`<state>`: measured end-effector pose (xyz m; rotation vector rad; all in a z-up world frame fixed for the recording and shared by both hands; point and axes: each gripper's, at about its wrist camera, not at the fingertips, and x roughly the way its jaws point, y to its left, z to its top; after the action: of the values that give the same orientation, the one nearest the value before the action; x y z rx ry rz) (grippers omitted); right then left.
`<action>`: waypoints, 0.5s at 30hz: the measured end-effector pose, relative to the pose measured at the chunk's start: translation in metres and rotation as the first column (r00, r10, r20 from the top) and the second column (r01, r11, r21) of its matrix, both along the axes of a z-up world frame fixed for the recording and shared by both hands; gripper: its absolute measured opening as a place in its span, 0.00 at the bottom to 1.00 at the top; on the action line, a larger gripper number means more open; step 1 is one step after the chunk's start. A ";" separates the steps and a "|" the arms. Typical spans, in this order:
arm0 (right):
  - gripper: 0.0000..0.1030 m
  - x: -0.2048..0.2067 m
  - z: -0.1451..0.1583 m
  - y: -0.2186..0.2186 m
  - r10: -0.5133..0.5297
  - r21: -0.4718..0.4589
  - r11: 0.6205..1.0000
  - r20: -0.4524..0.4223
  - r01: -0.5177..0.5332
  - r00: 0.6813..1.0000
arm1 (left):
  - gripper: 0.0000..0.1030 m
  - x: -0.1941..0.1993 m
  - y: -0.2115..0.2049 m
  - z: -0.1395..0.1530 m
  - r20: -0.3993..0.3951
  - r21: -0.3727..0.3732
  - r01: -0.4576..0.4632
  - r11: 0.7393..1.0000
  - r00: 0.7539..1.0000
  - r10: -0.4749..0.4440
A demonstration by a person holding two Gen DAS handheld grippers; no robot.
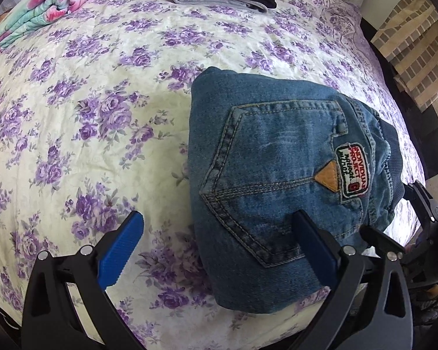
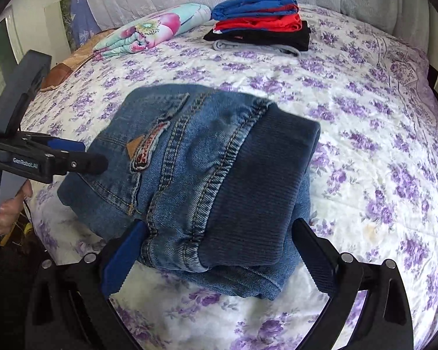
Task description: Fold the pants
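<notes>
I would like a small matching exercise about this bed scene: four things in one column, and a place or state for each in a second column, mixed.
Things:
1. jeans
2. stack of clothes
3. flowered quilt
4. left gripper

Places or states:
A. rolled up at the far left of the bed
B. open
C. folded into a bundle, near the cameras
D. piled at the far edge

Pairs: 1-C, 2-D, 3-A, 4-B

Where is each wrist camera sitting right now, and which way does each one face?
Left wrist: behind the open left tongs, low over the bed, facing its far end; folded jeans lie ahead to the right, under the right-hand finger.
Right wrist: behind the open right tongs at the jeans' ribbed waistband, which sits between its fingers; the left tongs and a hand show at left.
Shared: jeans, floral sheet, stack of folded clothes, rolled blanket.
</notes>
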<state>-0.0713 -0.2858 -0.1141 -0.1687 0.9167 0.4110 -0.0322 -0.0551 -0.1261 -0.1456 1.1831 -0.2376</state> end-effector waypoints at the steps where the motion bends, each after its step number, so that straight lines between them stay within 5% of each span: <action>1: 0.97 -0.004 0.007 -0.001 0.005 0.004 1.000 0.033 -0.005 0.999 | 0.96 0.000 0.000 0.000 -0.002 -0.004 -0.008 1.000 1.000 0.008; 6: 0.97 -0.004 0.035 -0.012 -0.022 0.073 0.997 0.133 0.012 0.991 | 0.96 -0.002 0.001 -0.001 -0.020 -0.015 -0.049 0.999 0.999 0.048; 11: 0.97 0.019 0.047 -0.013 -0.016 0.184 0.983 0.117 -0.006 0.993 | 0.96 -0.006 -0.002 0.002 -0.030 0.011 -0.093 0.996 0.995 0.094; 15: 0.97 0.035 0.030 -0.002 0.061 0.154 0.986 0.040 -0.066 0.997 | 0.96 -0.009 -0.005 0.005 -0.031 0.047 -0.134 0.990 0.990 0.136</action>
<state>-0.0368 -0.2882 -0.0837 -0.0629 0.8427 0.5352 -0.0408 -0.0600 -0.1210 -0.1908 1.2064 -0.0897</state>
